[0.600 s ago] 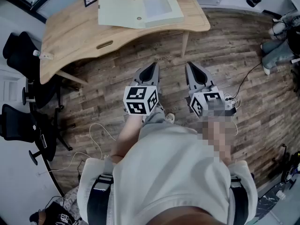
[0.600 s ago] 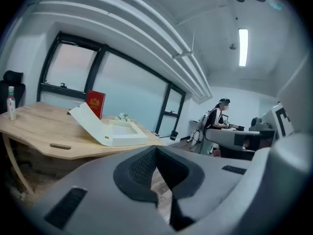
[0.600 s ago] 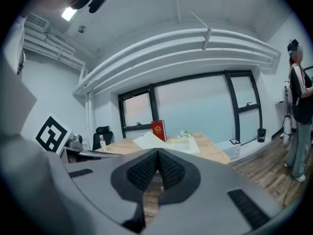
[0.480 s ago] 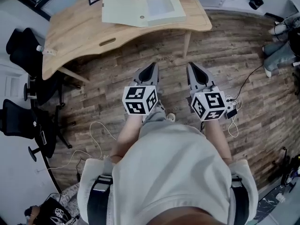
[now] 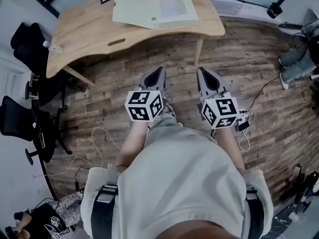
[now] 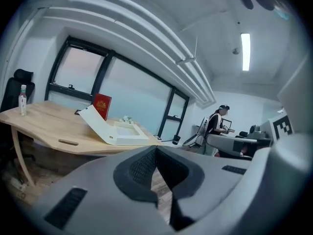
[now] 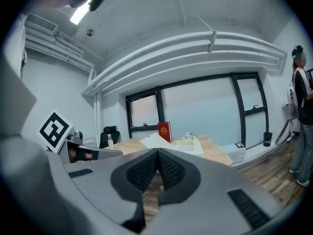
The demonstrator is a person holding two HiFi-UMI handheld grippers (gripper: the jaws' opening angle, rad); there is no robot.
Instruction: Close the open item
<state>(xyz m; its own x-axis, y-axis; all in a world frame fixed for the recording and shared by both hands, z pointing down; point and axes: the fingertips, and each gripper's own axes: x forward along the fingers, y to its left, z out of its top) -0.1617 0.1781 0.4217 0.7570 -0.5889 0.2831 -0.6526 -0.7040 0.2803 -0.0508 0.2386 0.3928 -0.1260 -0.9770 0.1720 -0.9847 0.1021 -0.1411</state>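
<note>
My left hand-held gripper and right hand-held gripper are closed, empty, well short of the open cream box at twelve o'clock on the curved wooden table. Shut tips nudging its lid could shove the box away.

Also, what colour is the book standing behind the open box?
Red. The book shows best in the left gripper view.
</note>
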